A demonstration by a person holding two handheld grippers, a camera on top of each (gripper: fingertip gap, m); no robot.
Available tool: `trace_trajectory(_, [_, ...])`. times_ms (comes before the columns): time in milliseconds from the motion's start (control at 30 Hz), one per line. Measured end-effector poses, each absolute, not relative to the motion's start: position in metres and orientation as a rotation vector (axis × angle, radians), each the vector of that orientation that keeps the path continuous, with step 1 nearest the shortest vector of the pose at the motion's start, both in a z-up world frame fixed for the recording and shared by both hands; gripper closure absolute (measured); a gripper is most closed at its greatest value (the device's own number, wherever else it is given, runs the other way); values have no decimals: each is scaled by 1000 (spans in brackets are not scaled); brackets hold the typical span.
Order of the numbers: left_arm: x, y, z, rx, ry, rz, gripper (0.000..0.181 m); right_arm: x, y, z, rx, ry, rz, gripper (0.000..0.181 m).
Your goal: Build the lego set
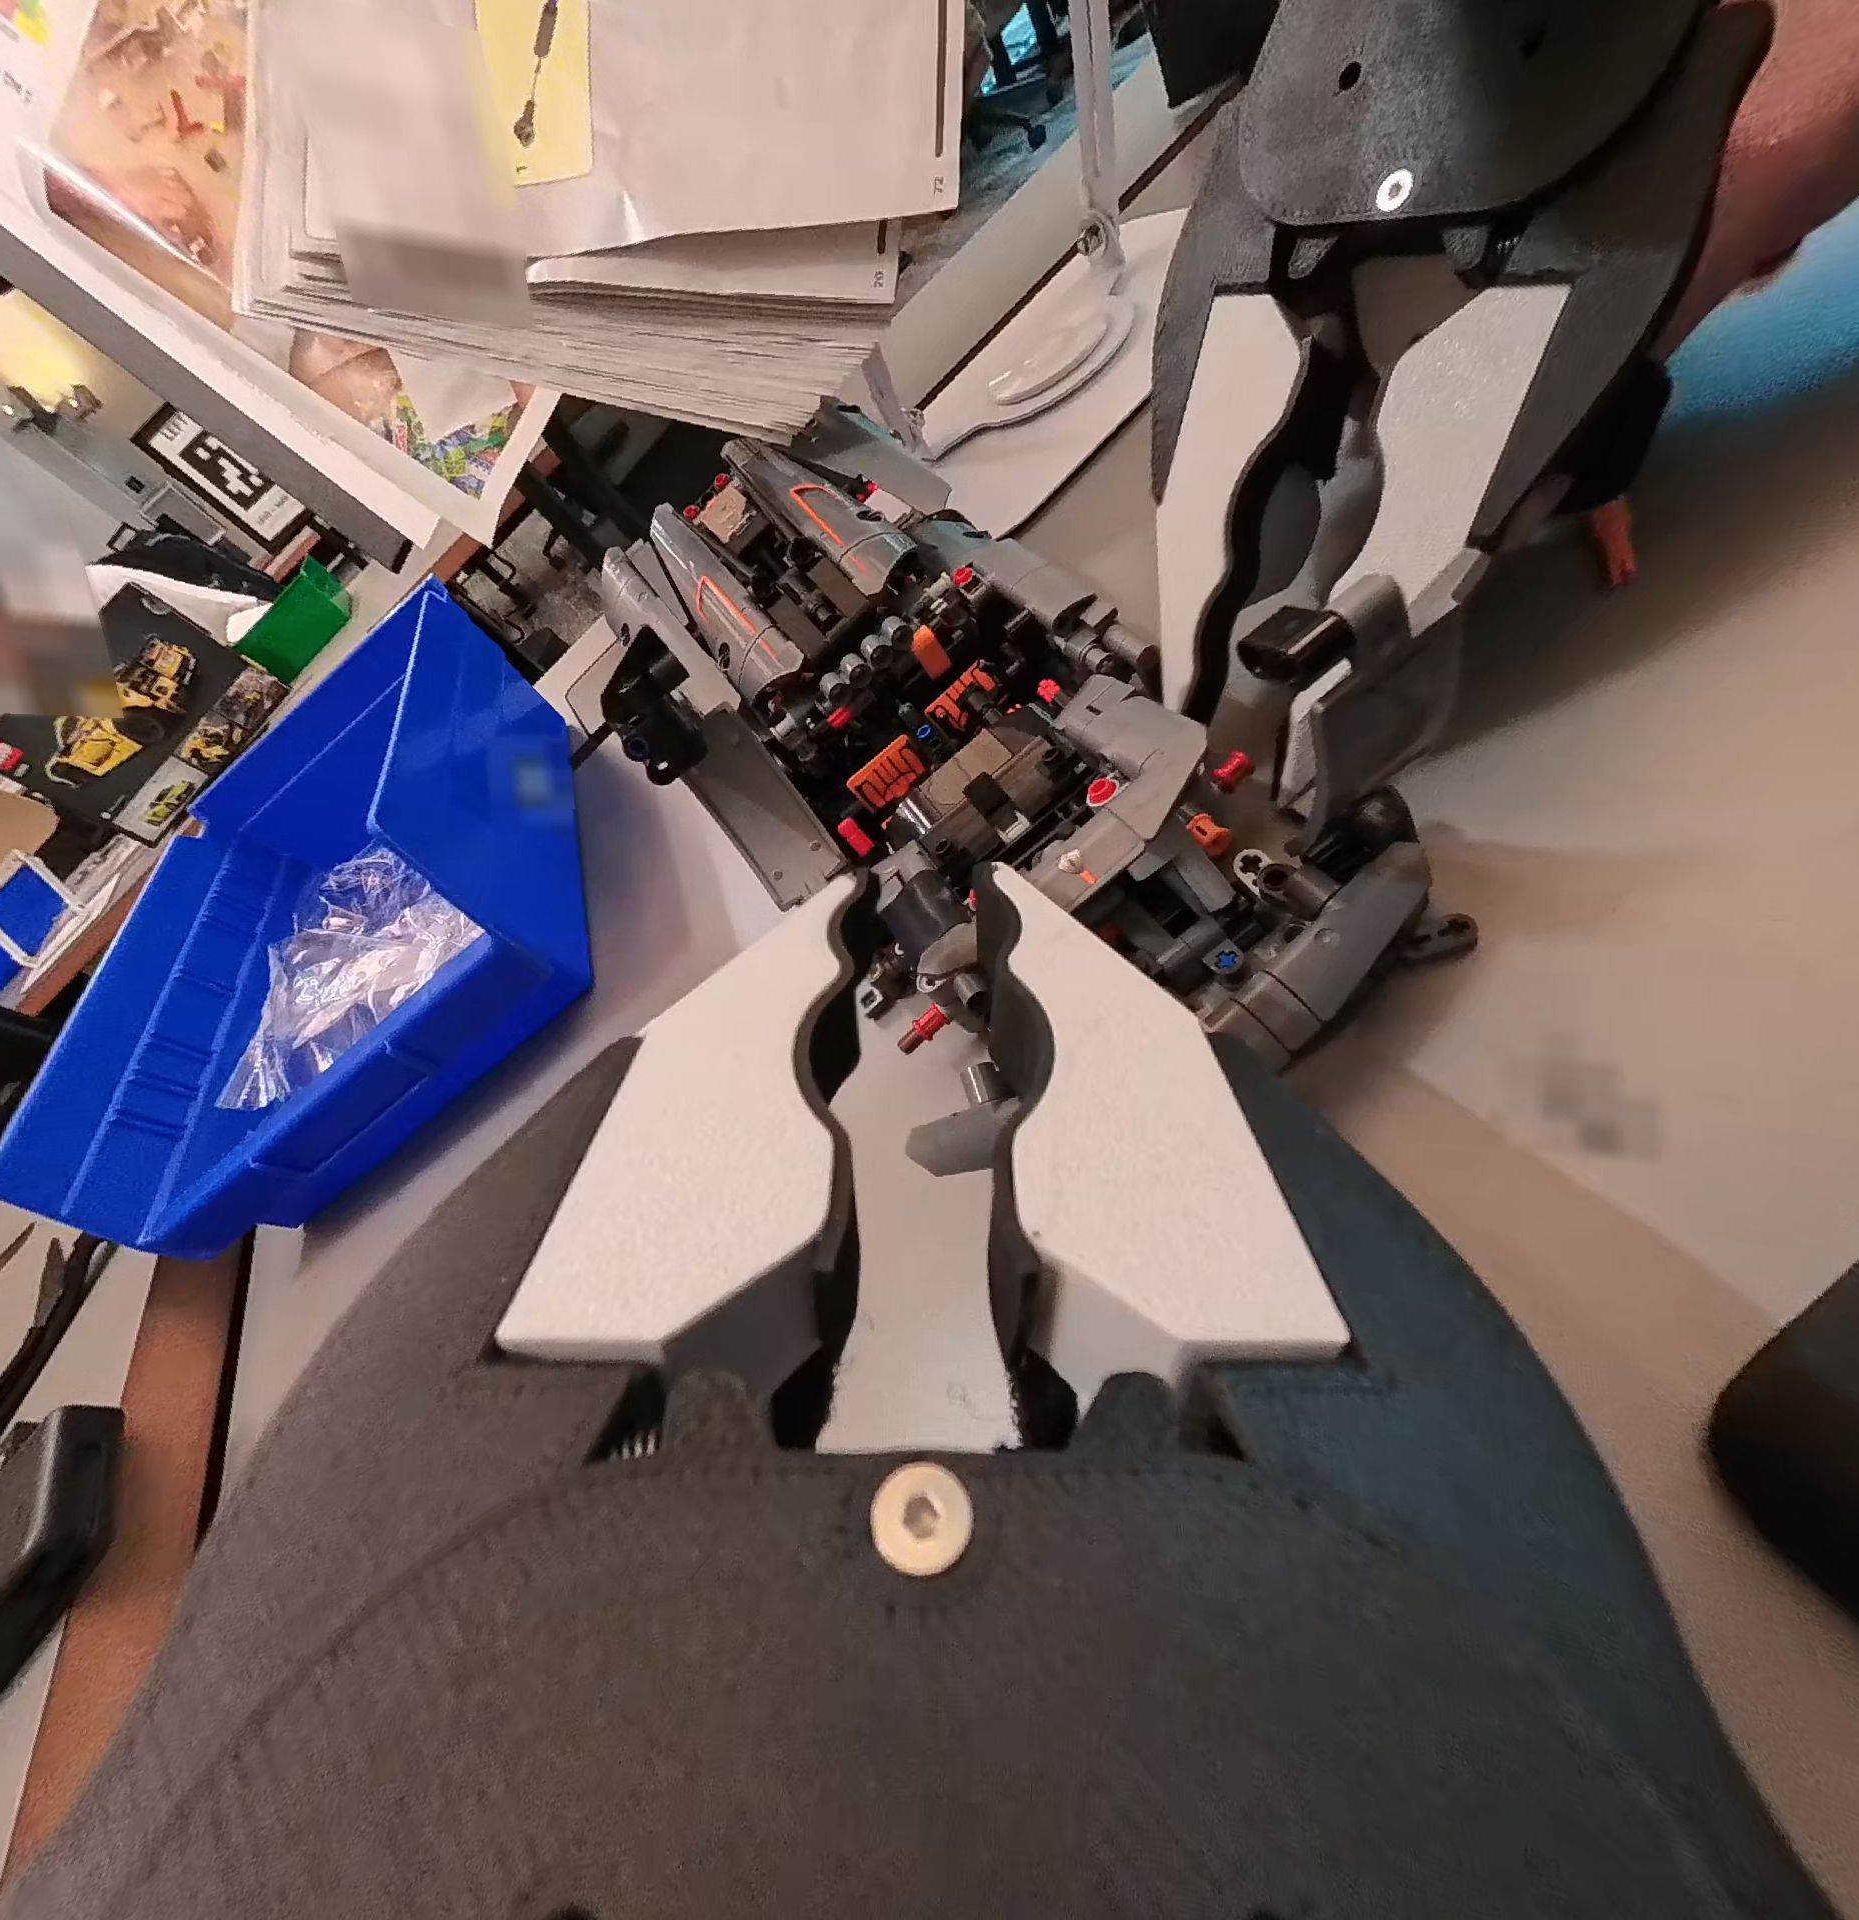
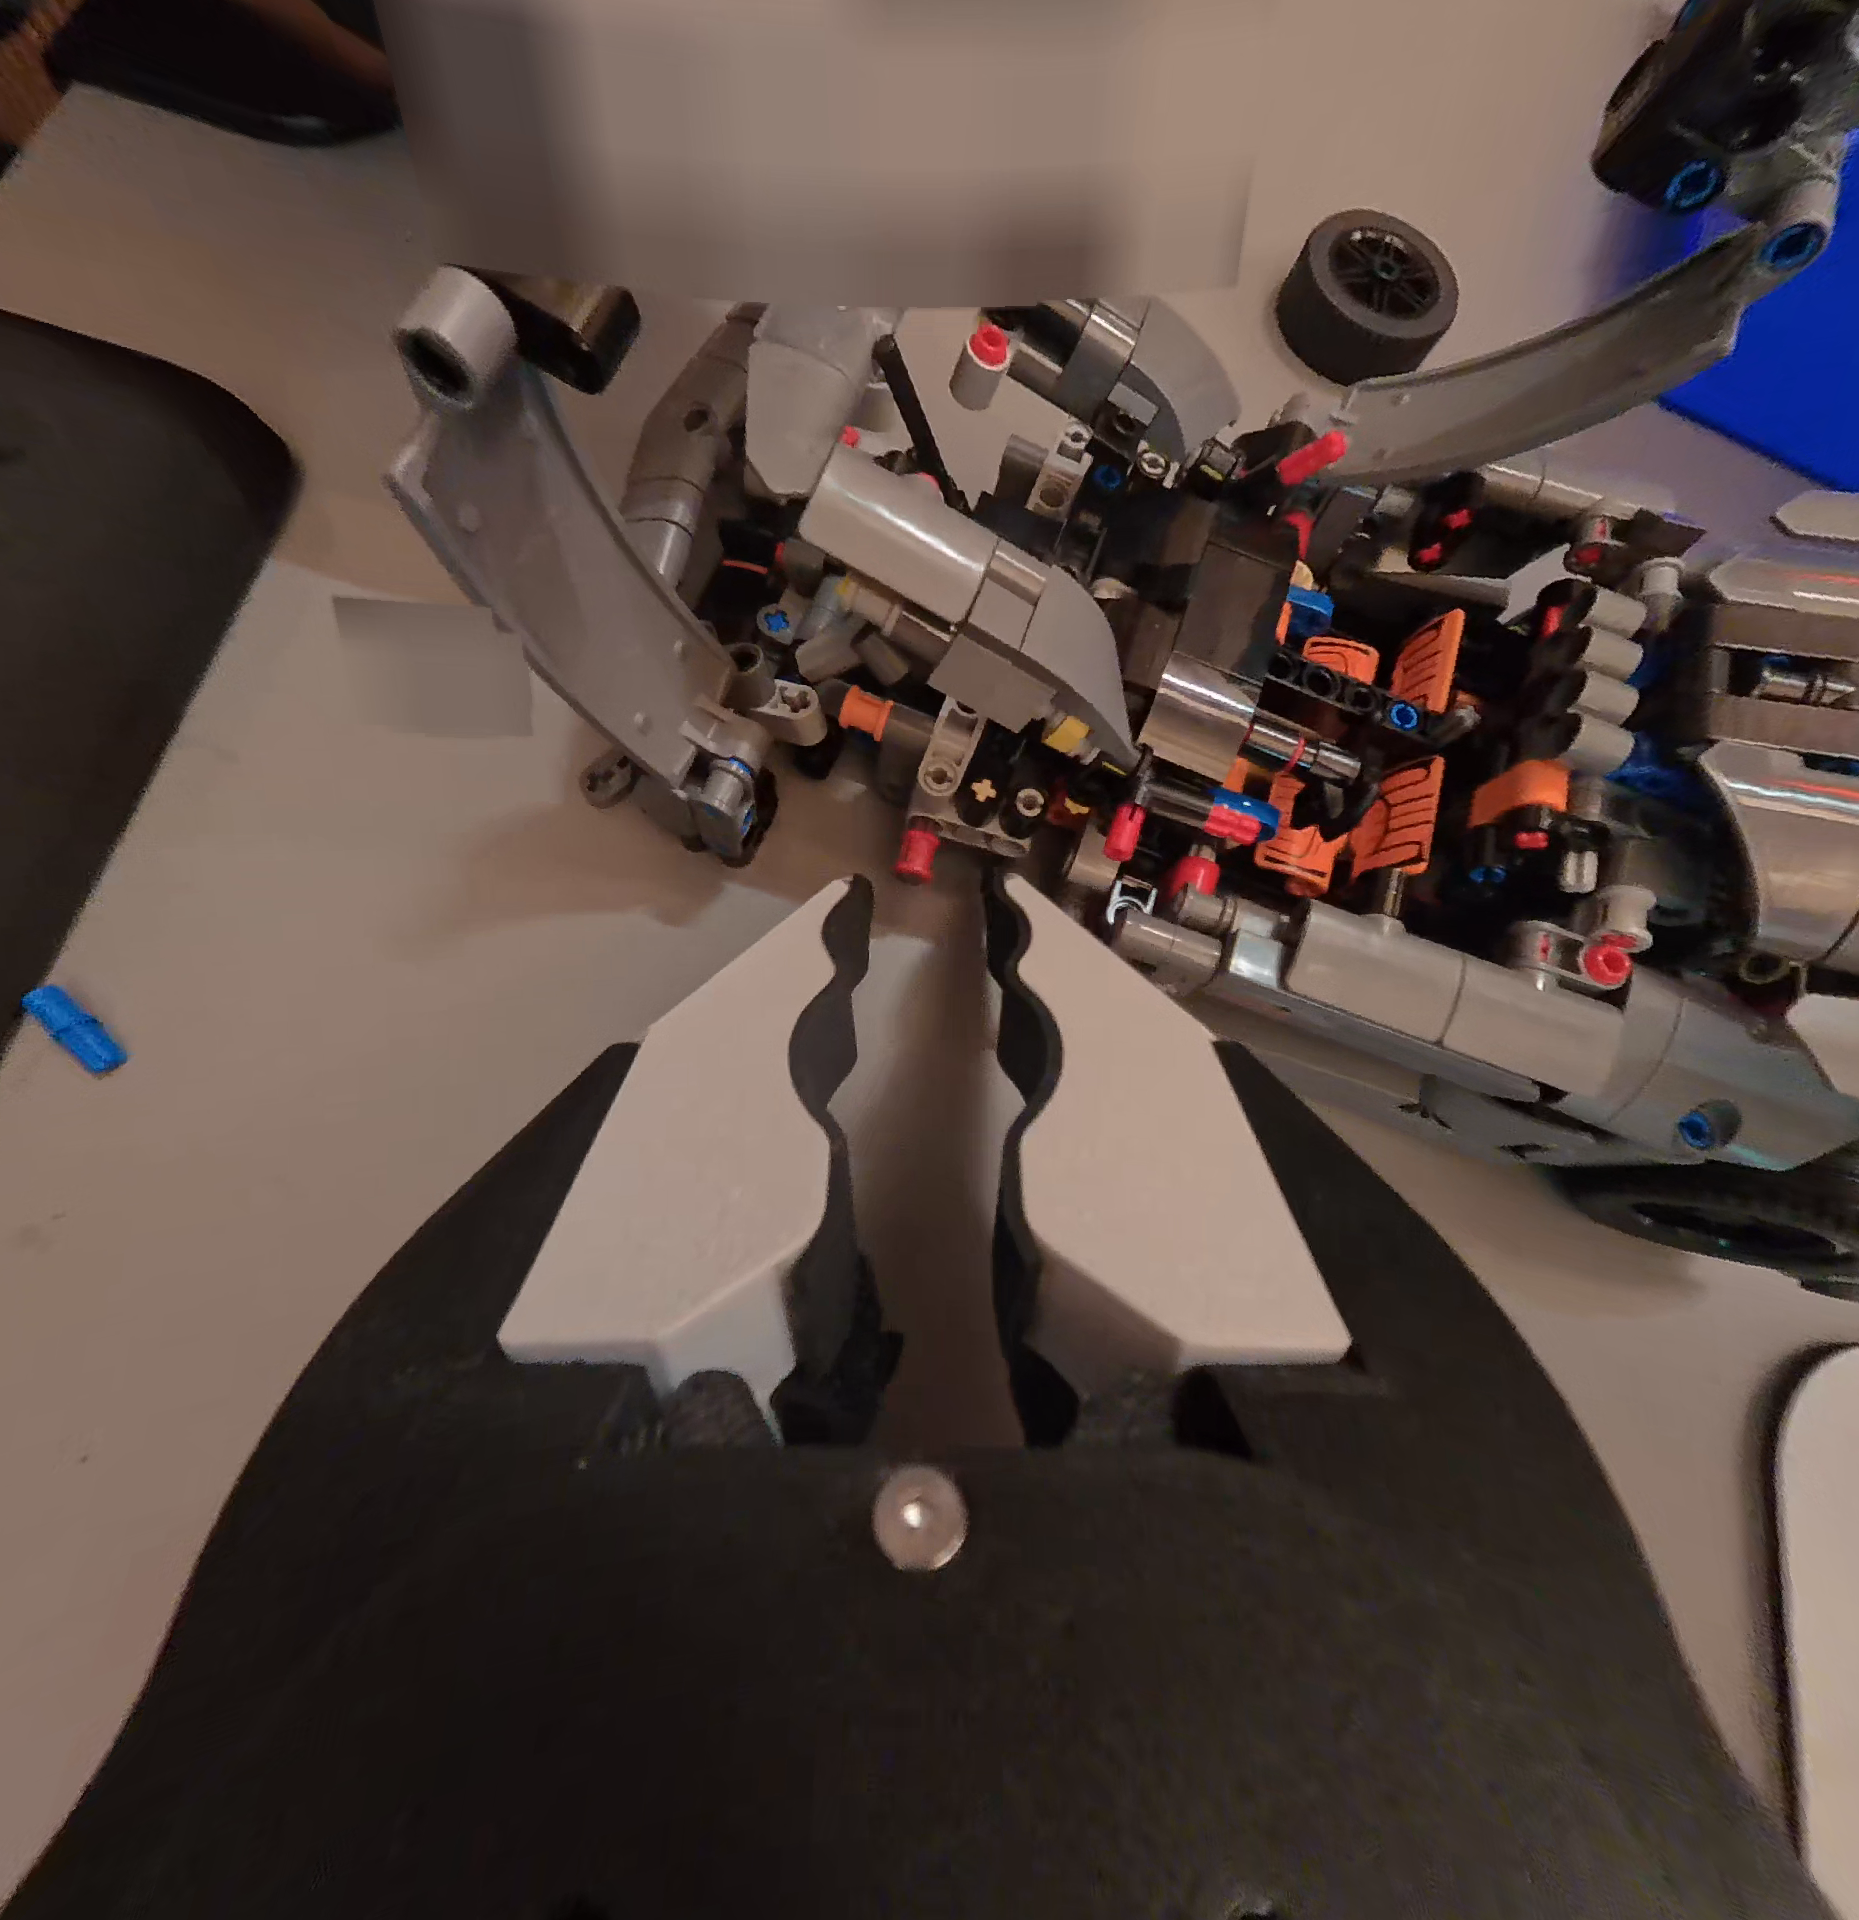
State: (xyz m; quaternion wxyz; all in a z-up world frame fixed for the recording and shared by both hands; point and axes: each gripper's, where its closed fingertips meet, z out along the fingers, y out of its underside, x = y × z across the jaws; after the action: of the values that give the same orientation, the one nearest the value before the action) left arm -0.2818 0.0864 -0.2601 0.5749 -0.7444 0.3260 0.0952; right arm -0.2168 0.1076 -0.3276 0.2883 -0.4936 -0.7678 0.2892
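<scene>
Left wrist view, my left gripper (image 1: 920, 894): jaws parted by a narrow gap, tips at frame centre, closing around the near end of the model; I cannot tell whether the pads actually grip it.
Right wrist view, my right gripper (image 2: 925, 894): jaws slightly apart with nothing between them, tips just short of a red pin (image 2: 914, 852) on the model's edge.
Right gripper seen from the left camera (image 1: 1309, 644): comes in from the upper right, fingers pointing down at the model; a small black piece (image 1: 1291, 642) sits by its fingers, but I cannot tell whether it is held.
Lego model (image 1: 966, 748): long, low car body on the table (image 1: 1631, 935), centre of the left view, running from the centre to the right edge in the right view (image 2: 1320, 727).
Model's look: grey curved panels outside, open middle packed with black beams, orange ribbed parts, red and blue pins.
Arch panel (image 2: 561, 582): grey, curved, fixed at the model's left end in the right view.
Loose wheel (image 2: 1366, 296): black, on the table beyond the model, upper right.
Blue pin (image 2: 73, 1029): alone at the left edge.
Blue bin (image 1: 312, 935): left of the model, clear plastic bags inside.
Instruction booklets (image 1: 592, 208): stacked, top of the frame.
</scene>
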Motion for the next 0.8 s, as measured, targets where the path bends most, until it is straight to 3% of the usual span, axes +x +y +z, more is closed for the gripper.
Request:
trace_trajectory(200, [-284, 83, -258, -1742, 752, 188, 157, -219, 105, -328, -1351, -2032, 823, 153])
trace_trajectory(567, [-305, 78, -255, -1746, 646, 236, 143, -218, 105, -321, -1249, -2036, 729, 171])
trace_trajectory(800, [-309, 78, -287, -1875, 660, 188, 140, -220, 106, -323, -1300, -2020, 747, 154])
